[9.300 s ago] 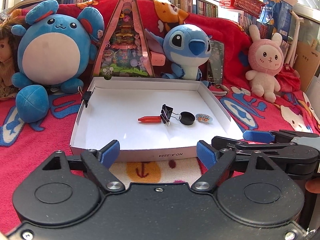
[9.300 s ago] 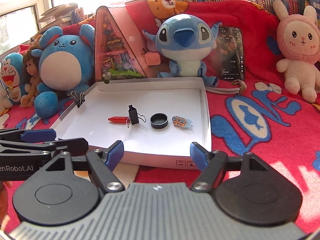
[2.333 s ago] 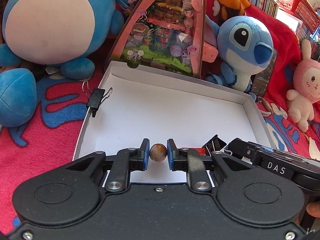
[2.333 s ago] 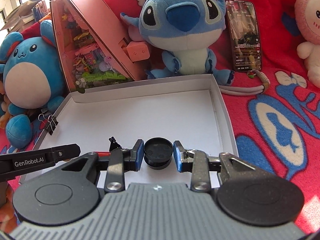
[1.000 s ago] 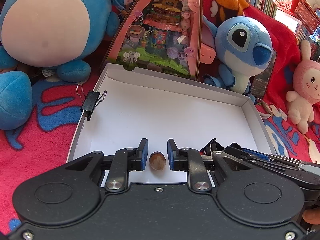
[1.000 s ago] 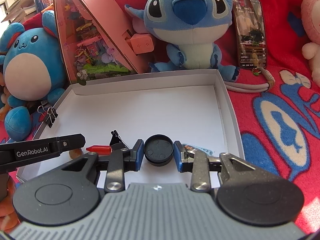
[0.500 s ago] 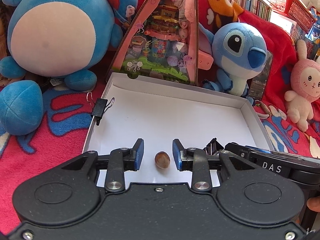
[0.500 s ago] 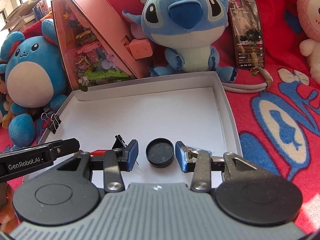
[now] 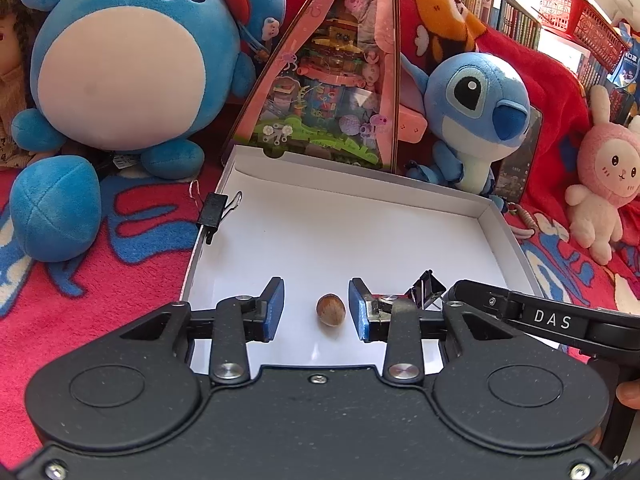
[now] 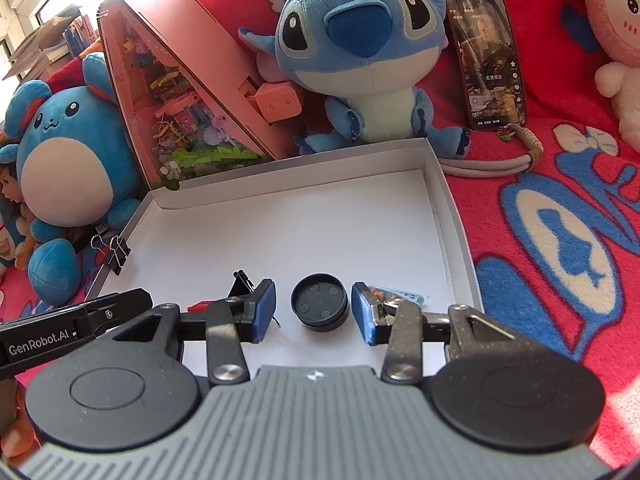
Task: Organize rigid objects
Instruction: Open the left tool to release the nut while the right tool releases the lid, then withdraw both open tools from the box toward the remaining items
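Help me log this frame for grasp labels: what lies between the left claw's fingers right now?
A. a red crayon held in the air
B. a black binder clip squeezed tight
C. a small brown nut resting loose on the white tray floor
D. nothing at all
C: the left claw stands open, with gaps on both sides of the small brown nut, which rests on the white tray floor.

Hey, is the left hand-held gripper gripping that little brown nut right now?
No, the nut lies on the box floor between open fingers.
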`<state>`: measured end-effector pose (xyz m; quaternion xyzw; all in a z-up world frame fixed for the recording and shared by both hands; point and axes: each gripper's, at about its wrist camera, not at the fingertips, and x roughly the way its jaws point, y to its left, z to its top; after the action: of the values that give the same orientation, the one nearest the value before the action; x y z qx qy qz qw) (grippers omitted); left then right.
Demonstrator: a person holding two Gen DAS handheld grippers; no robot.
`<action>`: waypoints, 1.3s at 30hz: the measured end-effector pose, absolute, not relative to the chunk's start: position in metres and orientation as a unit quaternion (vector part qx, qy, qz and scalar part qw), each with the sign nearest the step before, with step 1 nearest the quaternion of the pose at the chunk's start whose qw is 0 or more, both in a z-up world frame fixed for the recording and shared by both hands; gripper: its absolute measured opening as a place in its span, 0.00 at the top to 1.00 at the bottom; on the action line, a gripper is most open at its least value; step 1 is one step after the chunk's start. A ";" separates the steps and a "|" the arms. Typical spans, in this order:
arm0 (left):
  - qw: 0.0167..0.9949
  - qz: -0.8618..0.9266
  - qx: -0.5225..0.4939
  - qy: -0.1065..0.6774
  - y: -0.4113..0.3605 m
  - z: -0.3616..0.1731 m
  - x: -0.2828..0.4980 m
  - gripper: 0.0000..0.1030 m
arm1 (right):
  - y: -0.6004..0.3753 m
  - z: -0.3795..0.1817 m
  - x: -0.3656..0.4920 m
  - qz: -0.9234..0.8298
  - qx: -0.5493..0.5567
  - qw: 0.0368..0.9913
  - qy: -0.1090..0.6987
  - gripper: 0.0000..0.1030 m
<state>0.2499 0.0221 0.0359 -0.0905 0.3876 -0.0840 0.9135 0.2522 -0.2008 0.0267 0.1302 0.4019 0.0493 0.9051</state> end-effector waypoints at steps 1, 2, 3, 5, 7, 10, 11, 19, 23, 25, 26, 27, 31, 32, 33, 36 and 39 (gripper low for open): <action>0.915 -0.084 -0.087 0.385 0.022 0.037 0.248 0.66 | -0.201 0.028 0.250 0.050 0.129 0.906 0.400 0.43; 0.916 -0.084 -0.084 0.382 0.023 0.038 0.245 0.64 | -0.202 0.029 0.249 0.051 0.128 0.907 0.398 0.42; 0.917 -0.085 -0.082 0.380 0.023 0.040 0.243 0.63 | -0.202 0.031 0.246 0.053 0.126 0.908 0.395 0.41; 0.920 -0.087 -0.081 0.374 0.024 0.044 0.237 0.58 | -0.202 0.034 0.239 0.055 0.119 0.911 0.390 0.38; 0.923 -0.088 -0.076 0.366 0.024 0.048 0.229 0.56 | -0.201 0.038 0.231 0.058 0.107 0.915 0.384 0.37; 0.931 -0.092 -0.063 0.349 0.023 0.056 0.213 0.50 | -0.201 0.043 0.218 0.062 0.088 0.921 0.374 0.32; 0.932 -0.093 -0.061 0.345 0.023 0.057 0.208 0.47 | -0.201 0.045 0.213 0.064 0.084 0.923 0.370 0.30; 0.939 -0.121 -0.045 0.318 0.019 0.069 0.157 0.32 | -0.202 0.058 0.170 0.074 0.046 0.938 0.337 0.19; 0.942 -0.133 -0.031 0.306 0.016 0.071 0.131 0.24 | -0.201 0.064 0.148 0.080 0.028 0.944 0.320 0.15; 0.943 -0.136 -0.025 0.302 0.015 0.071 0.120 0.23 | -0.201 0.066 0.136 0.085 0.020 0.947 0.310 0.14; 0.944 -0.138 -0.022 0.300 0.014 0.071 0.115 0.23 | -0.201 0.067 0.132 0.086 0.016 0.947 0.307 0.13; 0.944 -0.140 -0.019 0.298 0.014 0.071 0.110 0.22 | -0.201 0.067 0.127 0.088 0.013 0.949 0.304 0.12; 0.945 -0.148 -0.008 0.291 0.012 0.069 0.090 0.19 | -0.201 0.067 0.110 0.089 0.003 0.952 0.293 0.07; 0.945 -0.150 -0.004 0.290 0.012 0.068 0.085 0.19 | -0.202 0.067 0.105 0.089 0.002 0.953 0.290 0.05; 0.945 -0.154 0.001 0.289 0.010 0.066 0.081 0.18 | -0.203 0.067 0.102 0.089 0.000 0.953 0.289 0.05; 0.944 -0.159 0.005 0.290 0.008 0.063 0.070 0.17 | -0.205 0.064 0.089 0.088 -0.005 0.955 0.284 0.01; 0.942 -0.166 0.010 0.290 0.006 0.057 0.060 0.16 | -0.206 0.060 0.079 0.088 -0.011 0.955 0.283 0.00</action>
<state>0.0603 0.0060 0.0571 0.0105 0.2905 -0.1656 0.9424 0.0793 -0.2060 0.0604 -0.0106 0.2835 0.0884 0.9548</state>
